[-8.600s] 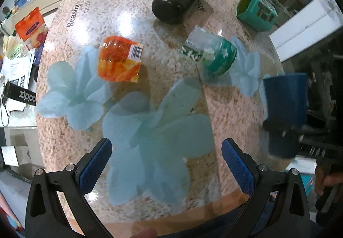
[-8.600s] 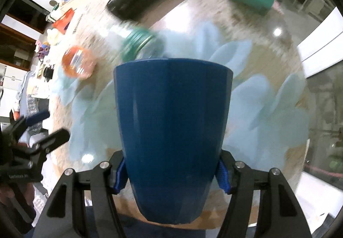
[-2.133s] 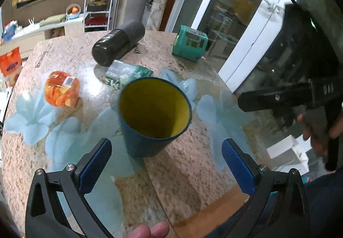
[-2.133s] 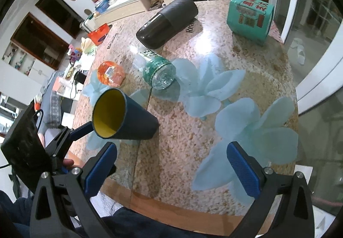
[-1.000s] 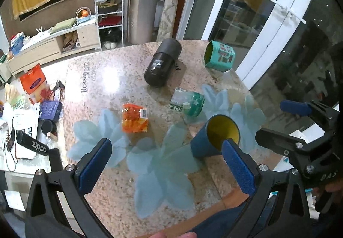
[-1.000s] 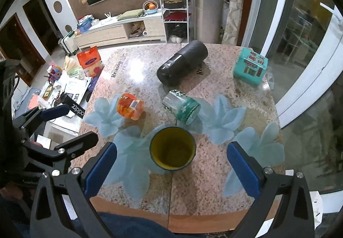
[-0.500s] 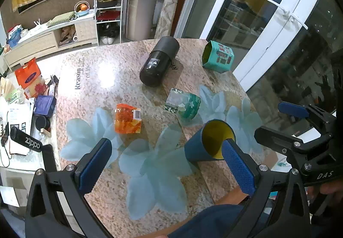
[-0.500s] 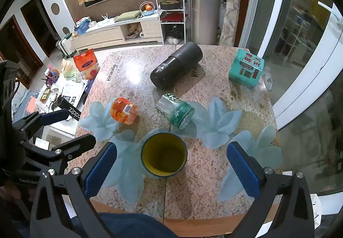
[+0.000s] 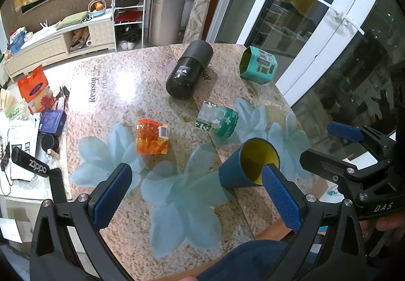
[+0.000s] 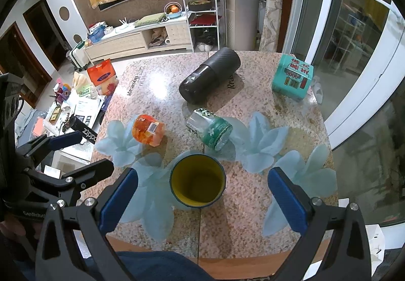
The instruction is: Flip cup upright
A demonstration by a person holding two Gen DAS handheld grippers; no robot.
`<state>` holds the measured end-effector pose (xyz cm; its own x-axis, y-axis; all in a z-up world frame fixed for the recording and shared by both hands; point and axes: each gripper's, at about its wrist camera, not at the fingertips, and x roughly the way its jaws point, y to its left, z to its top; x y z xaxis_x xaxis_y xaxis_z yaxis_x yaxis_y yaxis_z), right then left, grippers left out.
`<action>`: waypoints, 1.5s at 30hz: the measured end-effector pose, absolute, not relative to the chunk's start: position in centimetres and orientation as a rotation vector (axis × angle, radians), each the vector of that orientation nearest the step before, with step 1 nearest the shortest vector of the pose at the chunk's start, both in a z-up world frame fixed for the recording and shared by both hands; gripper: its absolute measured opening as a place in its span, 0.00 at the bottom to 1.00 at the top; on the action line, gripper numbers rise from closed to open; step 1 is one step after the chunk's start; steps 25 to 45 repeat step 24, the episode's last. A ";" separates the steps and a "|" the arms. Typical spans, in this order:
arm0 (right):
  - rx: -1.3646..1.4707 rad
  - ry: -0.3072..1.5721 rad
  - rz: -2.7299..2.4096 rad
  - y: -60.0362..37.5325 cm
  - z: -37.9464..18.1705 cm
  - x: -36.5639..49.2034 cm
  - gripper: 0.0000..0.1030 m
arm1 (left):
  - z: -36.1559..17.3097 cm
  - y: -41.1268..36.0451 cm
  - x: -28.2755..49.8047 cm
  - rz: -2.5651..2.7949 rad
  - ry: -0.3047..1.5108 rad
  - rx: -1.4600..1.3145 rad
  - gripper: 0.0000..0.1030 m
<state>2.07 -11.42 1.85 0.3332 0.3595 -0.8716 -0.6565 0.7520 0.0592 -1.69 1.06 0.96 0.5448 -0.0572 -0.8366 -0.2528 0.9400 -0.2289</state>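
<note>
The blue cup (image 10: pixel 198 184) with a yellow inside stands upright, mouth up, on the granite table (image 10: pixel 291 124) near its front edge. It also shows in the left wrist view (image 9: pixel 249 167). My left gripper (image 9: pixel 196 201) is open and empty, held high above the table's front left. My right gripper (image 10: pixel 202 201) is open and empty, held high over the cup without touching it. Each gripper shows in the other's view, the left (image 10: pixel 63 152) and the right (image 9: pixel 326 141).
A black cylinder (image 10: pixel 210 79) lies at the back. A green-capped jar (image 10: pixel 210 129) lies on its side just behind the cup. An orange packet (image 10: pixel 148 130) lies left of it. A teal box (image 10: pixel 292 81) stands at the back right. A cluttered low table (image 10: pixel 76 106) stands to the left.
Both grippers have risen and drawn back slightly from the table. The cup has stayed upright where it stands.
</note>
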 end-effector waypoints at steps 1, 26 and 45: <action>-0.329 1.030 0.679 -11.4 1.9 2.0 1.00 | 1.0 1.1 -1.7 0.117 0.991 -0.346 1.00; -0.293 1.040 0.667 -12.1 2.0 1.9 1.00 | 1.2 0.8 -1.5 0.094 0.965 -0.307 1.00; -0.293 1.040 0.667 -12.1 2.0 1.9 1.00 | 1.2 0.8 -1.5 0.094 0.965 -0.307 1.00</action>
